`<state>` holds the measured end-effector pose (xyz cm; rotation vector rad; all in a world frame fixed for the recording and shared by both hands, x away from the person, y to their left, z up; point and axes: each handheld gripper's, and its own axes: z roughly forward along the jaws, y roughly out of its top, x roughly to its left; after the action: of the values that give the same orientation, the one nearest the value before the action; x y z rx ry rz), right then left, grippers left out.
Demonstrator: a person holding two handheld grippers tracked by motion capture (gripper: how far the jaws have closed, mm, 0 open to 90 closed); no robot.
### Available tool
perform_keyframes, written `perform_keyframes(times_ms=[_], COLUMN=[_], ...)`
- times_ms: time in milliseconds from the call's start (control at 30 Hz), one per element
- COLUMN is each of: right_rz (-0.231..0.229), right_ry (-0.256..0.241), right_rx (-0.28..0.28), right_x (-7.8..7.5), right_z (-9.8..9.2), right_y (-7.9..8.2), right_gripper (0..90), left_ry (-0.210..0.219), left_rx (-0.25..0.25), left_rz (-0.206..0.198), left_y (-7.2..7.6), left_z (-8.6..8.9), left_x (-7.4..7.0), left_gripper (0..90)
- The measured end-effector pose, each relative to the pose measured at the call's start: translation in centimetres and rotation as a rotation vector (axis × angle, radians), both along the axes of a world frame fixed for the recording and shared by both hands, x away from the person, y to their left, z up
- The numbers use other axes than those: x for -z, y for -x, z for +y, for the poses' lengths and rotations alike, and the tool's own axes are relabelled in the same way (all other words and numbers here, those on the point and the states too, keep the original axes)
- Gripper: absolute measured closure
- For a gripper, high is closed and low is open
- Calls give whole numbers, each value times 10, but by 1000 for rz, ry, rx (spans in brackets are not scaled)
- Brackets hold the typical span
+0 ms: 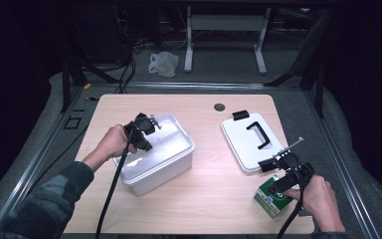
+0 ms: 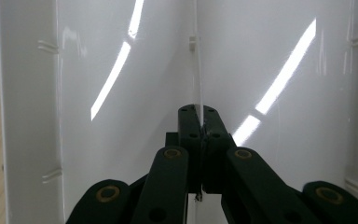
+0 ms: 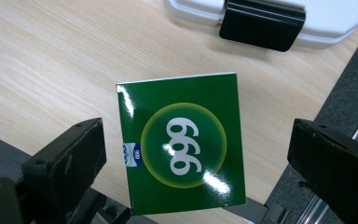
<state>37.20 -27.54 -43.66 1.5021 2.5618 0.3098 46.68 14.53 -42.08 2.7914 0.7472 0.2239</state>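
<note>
Right gripper [image 3: 193,158] hovers wide open over green box [image 3: 182,142]; left gripper [image 2: 199,122] clamped shut on rim of white bin [image 1: 155,154].

Green box marked 999 sits between the right jaws, touching neither, at the table's [image 1: 209,149] near right corner just beside the white lid [image 1: 251,142] with its black handle. In the high view the right hand [image 1: 321,199] covers part of the box. Left jaws pinch the bin's thin wall edge; the bin's inside is mostly glare, contents hard to make out.
</note>
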Motion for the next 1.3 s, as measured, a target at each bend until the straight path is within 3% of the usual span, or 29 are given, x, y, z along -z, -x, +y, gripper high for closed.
perform_keyframes(times_ms=[133, 167, 200, 267, 433, 500, 567, 1033, 1300], right_rz=[0, 0, -1, 3, 5, 4, 6, 6, 1], right_ry=[-1, -1, 0, -1, 1, 1, 0, 4, 6], right_rx=[-4, -4, -10, -11, -16, -16, -17, -19, -19], right_x=[0, 0, 1, 1, 1, 1, 1, 2, 3], right_z=[0, 0, 1, 2, 3, 3, 3, 4, 4], right_y=[0, 0, 0, 0, 0, 0, 0, 0, 0], right_gripper=[38, 38, 38, 38, 38, 38, 39, 40, 41], left_ry=[-7, -7, -7, -20, -23, -17, -19, -3, 0], left_rx=[111, 111, 164, 217, 305, 316, 369, 469, 483], left_rz=[-2, -2, 4, -3, -6, -6, -7, -17, -12], left_y=[12, 12, 18, 24, 35, 37, 41, 53, 54], left_z=[-18, -18, -27, -36, -53, -56, -64, -96, -101], left_x=[0, 0, 0, -1, -1, -1, -1, 0, 0], left_gripper=[894, 894, 894, 894, 894, 893, 894, 893, 893])
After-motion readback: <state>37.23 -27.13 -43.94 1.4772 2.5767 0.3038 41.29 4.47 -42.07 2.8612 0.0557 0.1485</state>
